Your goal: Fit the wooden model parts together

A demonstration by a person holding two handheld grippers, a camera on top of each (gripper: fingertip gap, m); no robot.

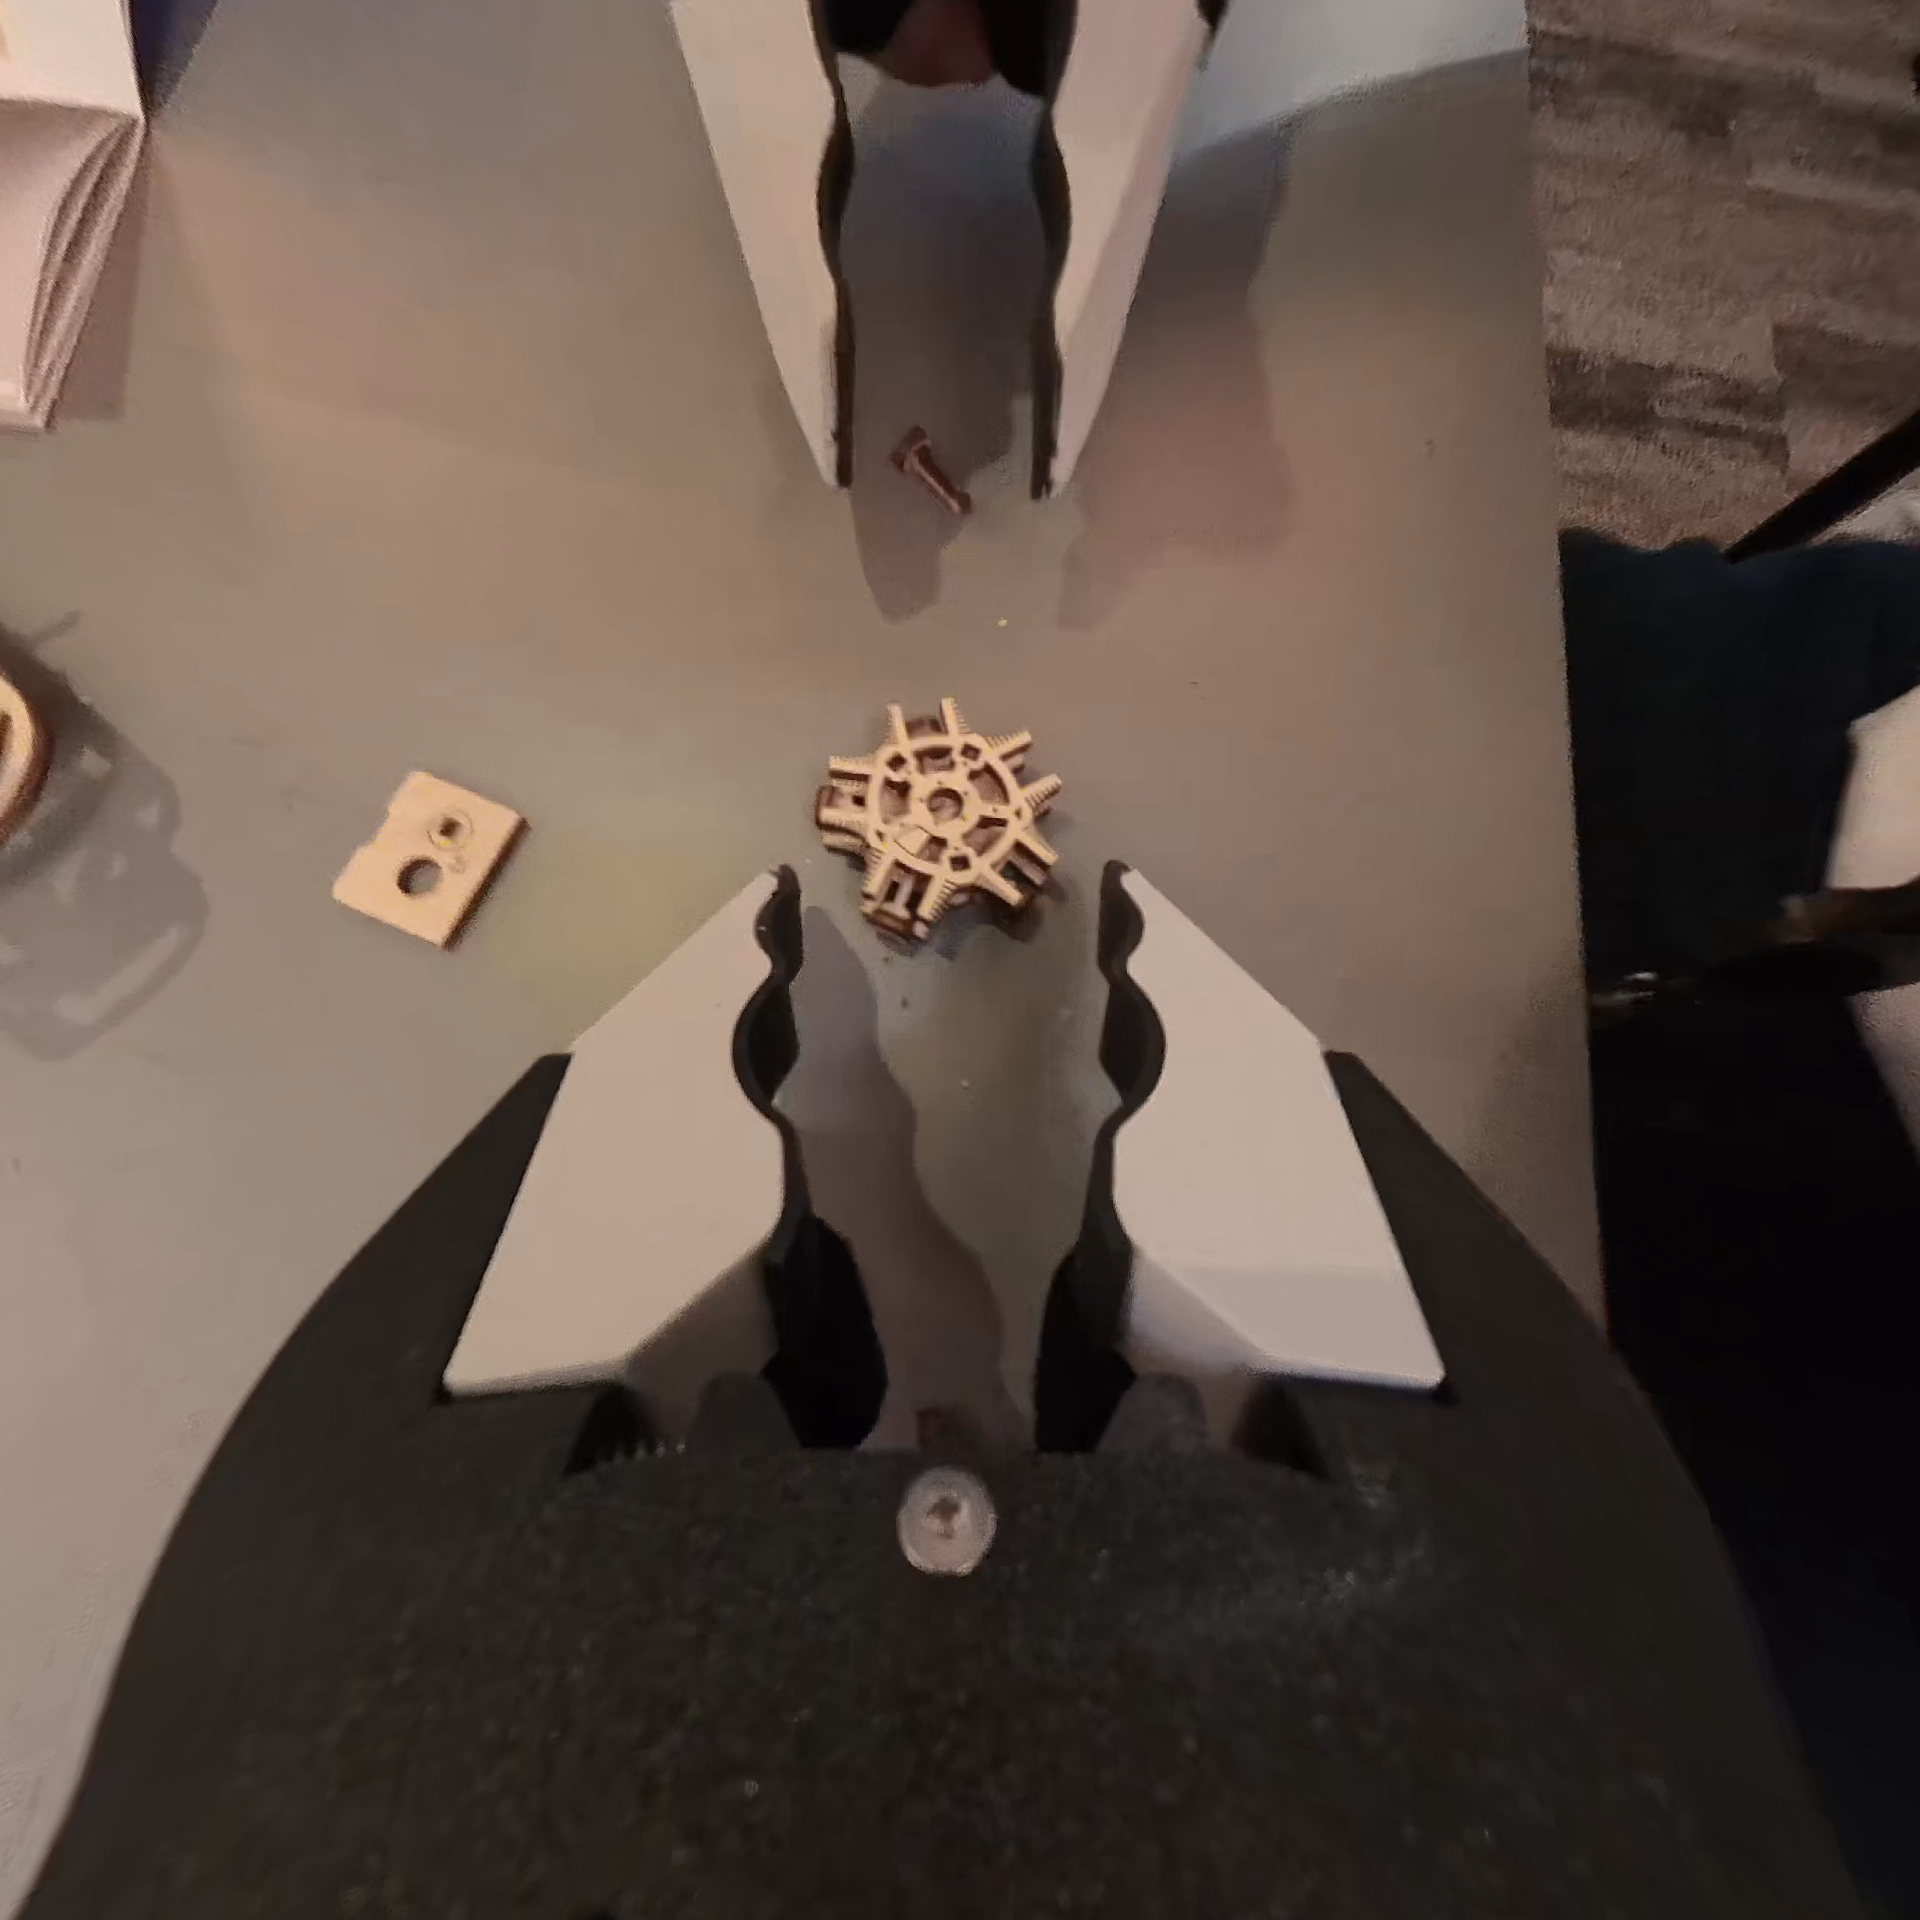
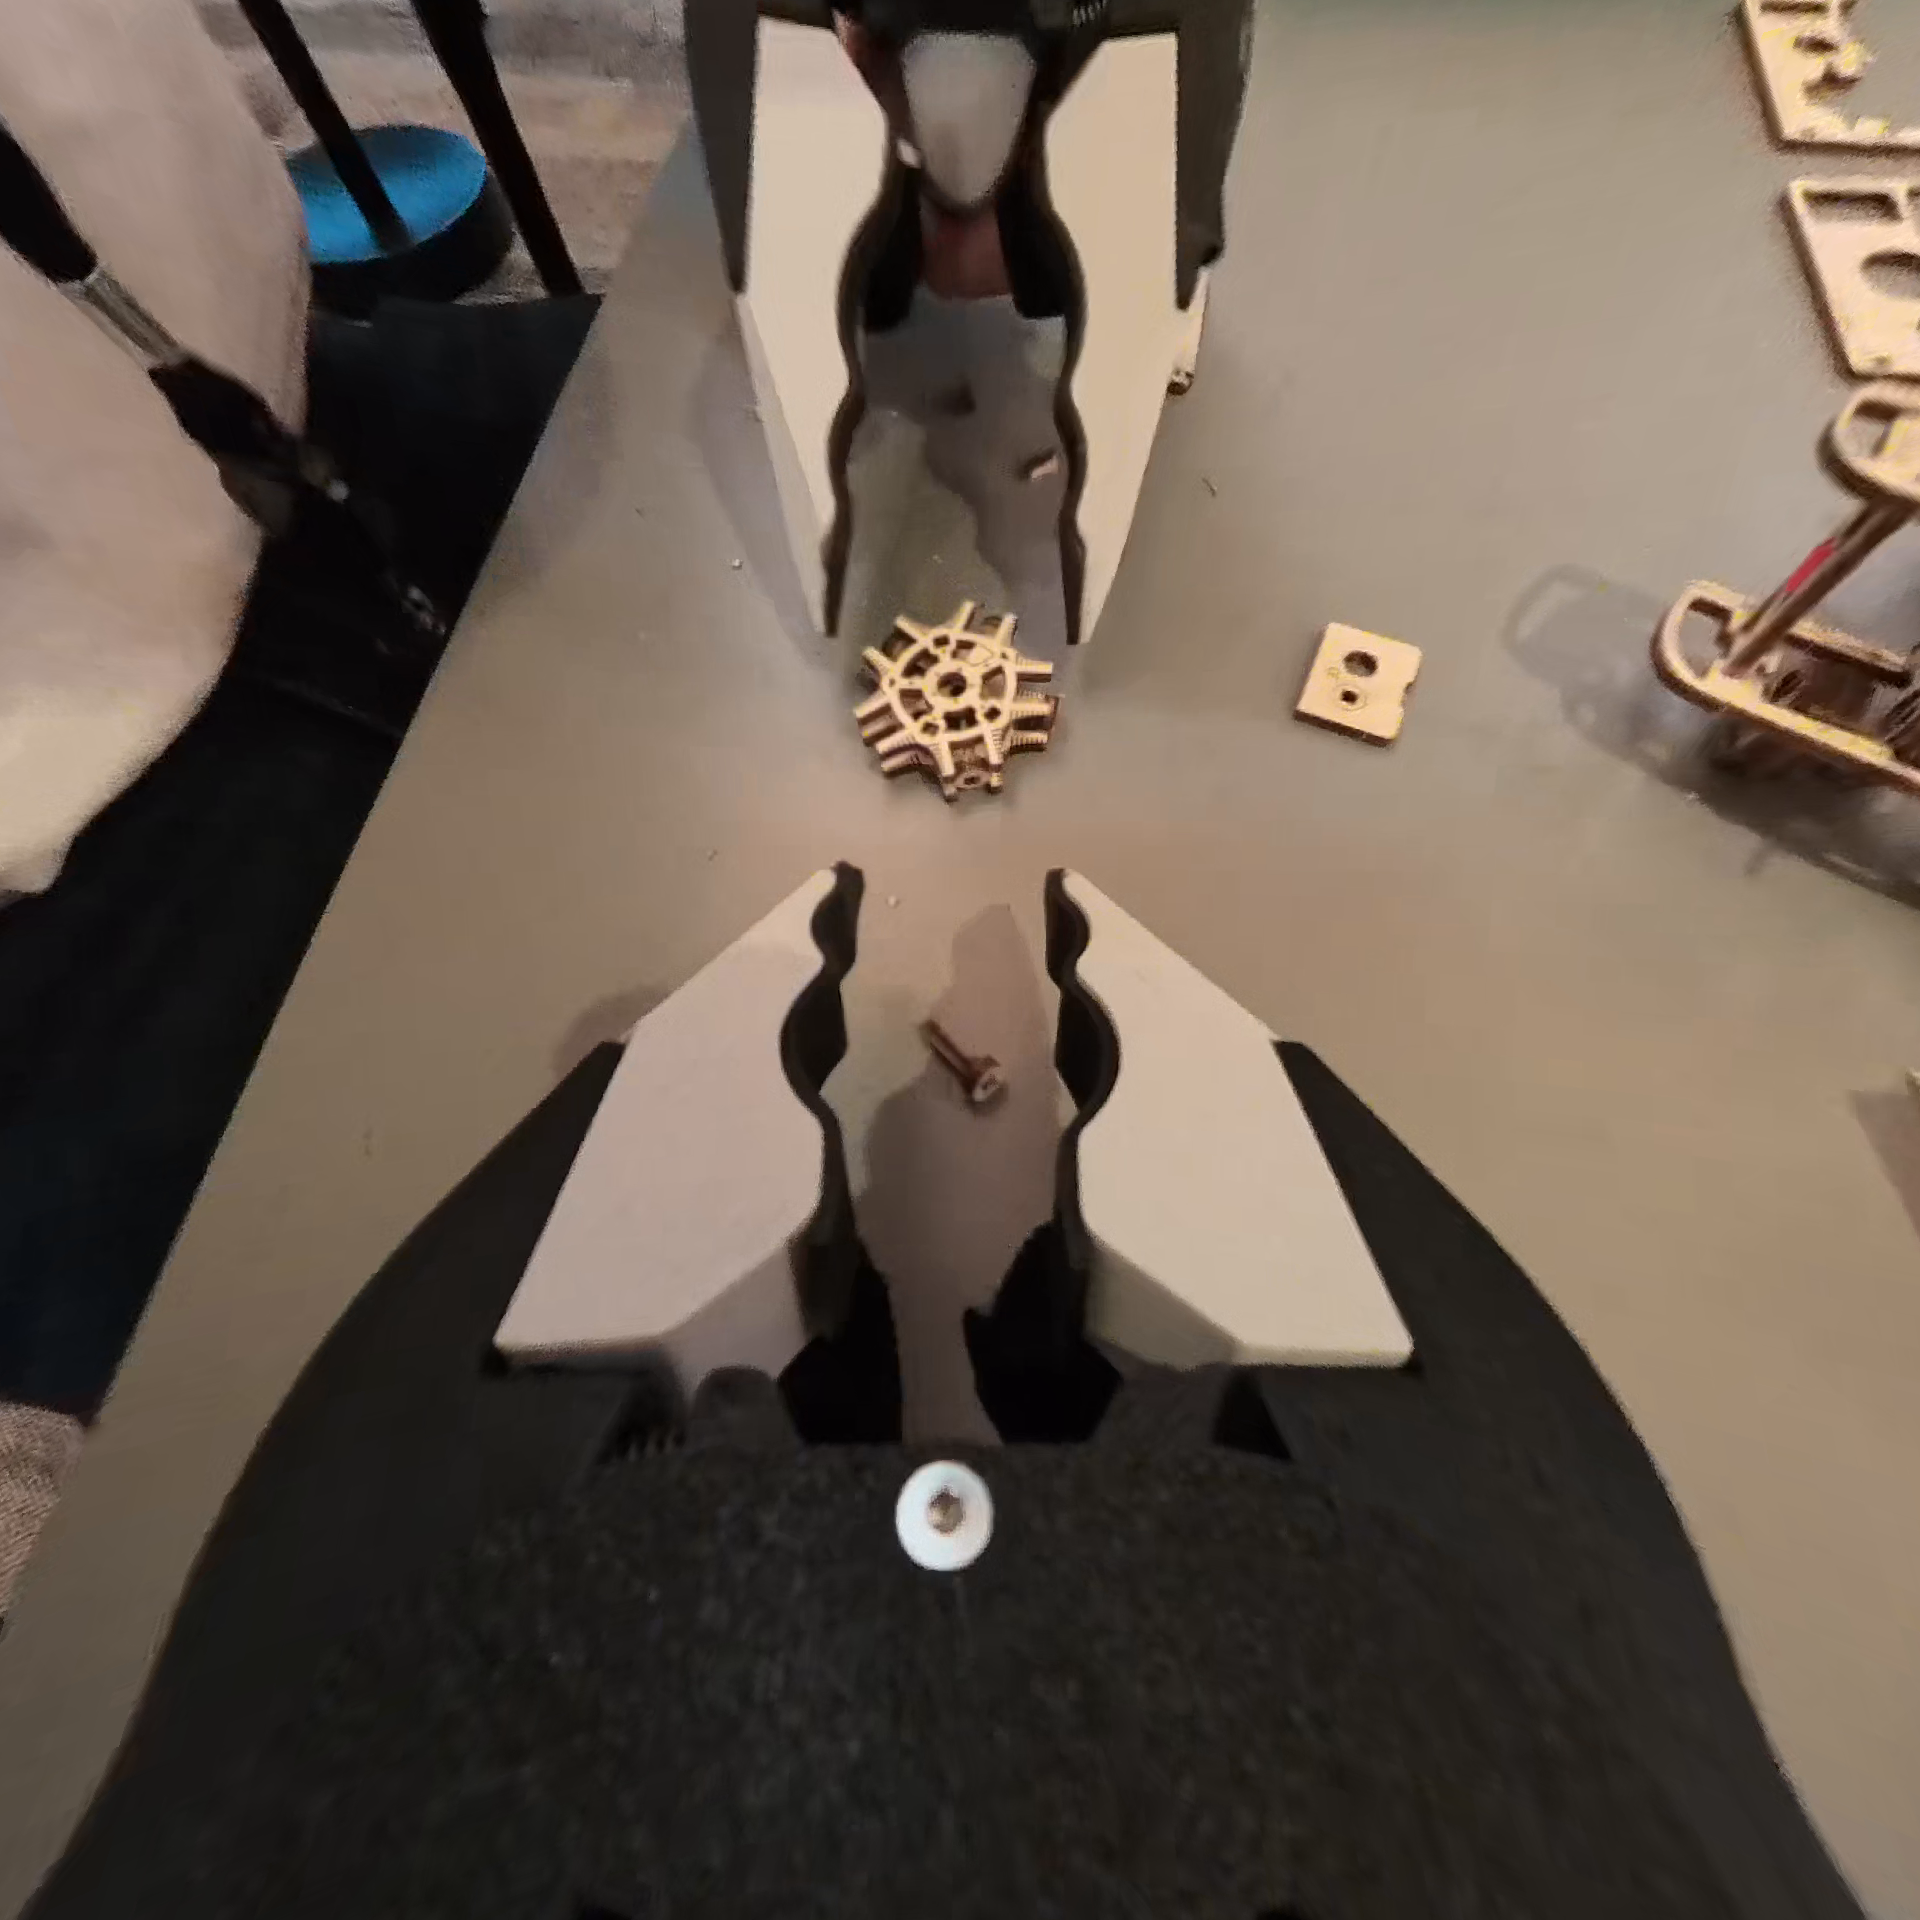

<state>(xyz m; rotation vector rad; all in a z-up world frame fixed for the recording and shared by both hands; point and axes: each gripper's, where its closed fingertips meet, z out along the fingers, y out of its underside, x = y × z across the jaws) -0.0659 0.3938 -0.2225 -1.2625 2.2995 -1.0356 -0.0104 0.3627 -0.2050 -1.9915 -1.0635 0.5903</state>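
Observation:
A round wooden gear-like assembly (image 1: pixel 940 821) lies flat on the grey table, just ahead of my left gripper (image 1: pixel 948 883), which is open and empty. It also shows in the right wrist view (image 2: pixel 956 701). A small dark wooden pin (image 2: pixel 964 1062) lies on the table between the fingers of my right gripper (image 2: pixel 954 883), which is open around it without touching. In the left wrist view the pin (image 1: pixel 928 470) lies between the right gripper's tips (image 1: pixel 943 473). In the right wrist view the left gripper (image 2: pixel 954 618) faces me beyond the assembly. A flat square wooden plate with two holes (image 1: pixel 431 857) lies to the left.
The plate (image 2: pixel 1358 684) and a partly built wooden model (image 2: pixel 1808 644) stand right of the assembly in the right wrist view. Wooden part sheets (image 2: pixel 1849 281) lie at the back right. A white box (image 1: pixel 62 208) stands far left. The table edge (image 1: pixel 1558 727) runs close on the right. My hands' fingertips stand some 8 cm from each other. About 7 cm separates my left fingertips from the plate (image 2: pixel 1358 684). It turns up in the left wrist view (image 1: pixel 434 838) as well.

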